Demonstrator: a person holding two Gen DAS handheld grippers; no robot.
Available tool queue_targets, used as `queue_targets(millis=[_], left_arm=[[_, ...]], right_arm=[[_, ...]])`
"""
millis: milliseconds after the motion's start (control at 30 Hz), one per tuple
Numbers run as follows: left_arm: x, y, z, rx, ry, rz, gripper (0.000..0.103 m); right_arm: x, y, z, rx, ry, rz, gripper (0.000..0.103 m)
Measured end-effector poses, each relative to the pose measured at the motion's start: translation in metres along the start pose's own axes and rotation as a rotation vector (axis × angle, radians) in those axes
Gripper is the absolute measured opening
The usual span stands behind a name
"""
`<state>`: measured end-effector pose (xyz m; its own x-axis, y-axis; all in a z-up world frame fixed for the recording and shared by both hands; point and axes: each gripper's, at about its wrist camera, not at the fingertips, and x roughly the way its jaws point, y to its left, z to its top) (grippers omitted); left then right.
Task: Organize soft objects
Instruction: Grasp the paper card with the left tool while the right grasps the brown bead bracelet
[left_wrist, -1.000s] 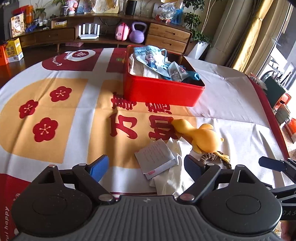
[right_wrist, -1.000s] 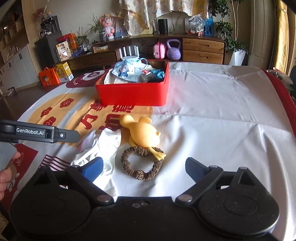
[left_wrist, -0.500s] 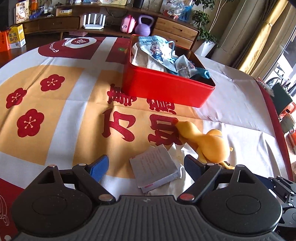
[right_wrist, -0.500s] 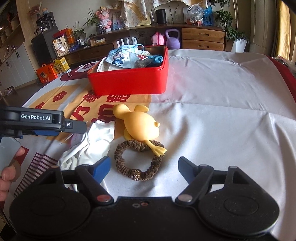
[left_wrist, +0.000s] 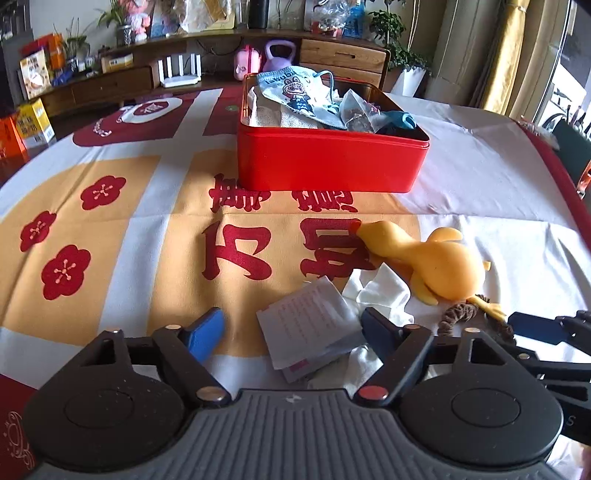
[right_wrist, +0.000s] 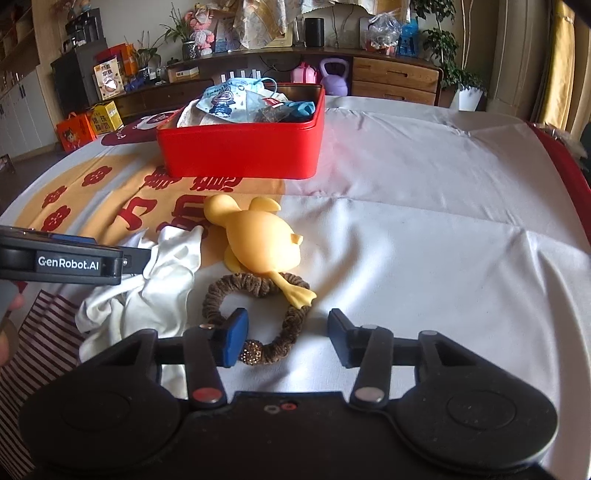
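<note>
right gripper (right_wrist: 286, 334) closing in around brown fabric scrunchie (right_wrist: 258, 295), not pinching | left gripper (left_wrist: 293, 326) narrowing, spread over folded white paper packet (left_wrist: 310, 317)

Readable text, both wrist views.
You can read "GenRobot.AI" in white on the side of the left gripper (right_wrist: 70, 264), seen from your right wrist view. The mask (left_wrist: 291, 92) in the red tin (left_wrist: 332, 162) carries a printed word that looks like "labubu", partly curled. The cloth (left_wrist: 147, 229) shows large red Chinese characters, upside down to you, too distorted to read with certainty. The paper packet (left_wrist: 310, 325) has fine print, too small to read. Boxes (right_wrist: 107, 79) on the far shelf bear Chinese print, illegible.
</note>
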<state>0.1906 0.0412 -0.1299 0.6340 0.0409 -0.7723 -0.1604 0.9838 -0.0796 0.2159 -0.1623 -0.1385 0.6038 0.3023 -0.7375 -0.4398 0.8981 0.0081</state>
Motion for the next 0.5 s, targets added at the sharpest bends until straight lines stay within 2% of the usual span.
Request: queue_targets(millis=[100, 233, 300, 333, 400, 500], left_arm=[[-0.003, 0.004, -0.002, -0.006, -0.009, 0.009, 0.067], [-0.007, 0.016, -0.002, -0.051, -0.014, -0.015, 0.052], [-0.009, 0.022, -0.002, -0.075, -0.015, -0.032, 0.048], [-0.011, 0.024, -0.002, -0.084, -0.016, -0.036, 0.044], [-0.013, 0.028, -0.003, -0.099, -0.018, -0.038, 0.039], [-0.017, 0.033, -0.004, -0.113, -0.017, -0.04, 0.036]], right_arm=[[-0.001, 0.002, 0.0, -0.012, -0.004, -0.008, 0.039], [-0.005, 0.001, -0.001, -0.009, -0.008, -0.006, 0.03], [-0.007, 0.0, -0.002, -0.001, -0.015, -0.004, 0.022], [-0.008, -0.001, -0.002, 0.003, -0.017, -0.003, 0.021], [-0.011, -0.002, -0.003, 0.011, -0.021, 0.004, 0.011], [-0.016, -0.003, -0.004, 0.015, -0.028, 0.005, 0.008]])
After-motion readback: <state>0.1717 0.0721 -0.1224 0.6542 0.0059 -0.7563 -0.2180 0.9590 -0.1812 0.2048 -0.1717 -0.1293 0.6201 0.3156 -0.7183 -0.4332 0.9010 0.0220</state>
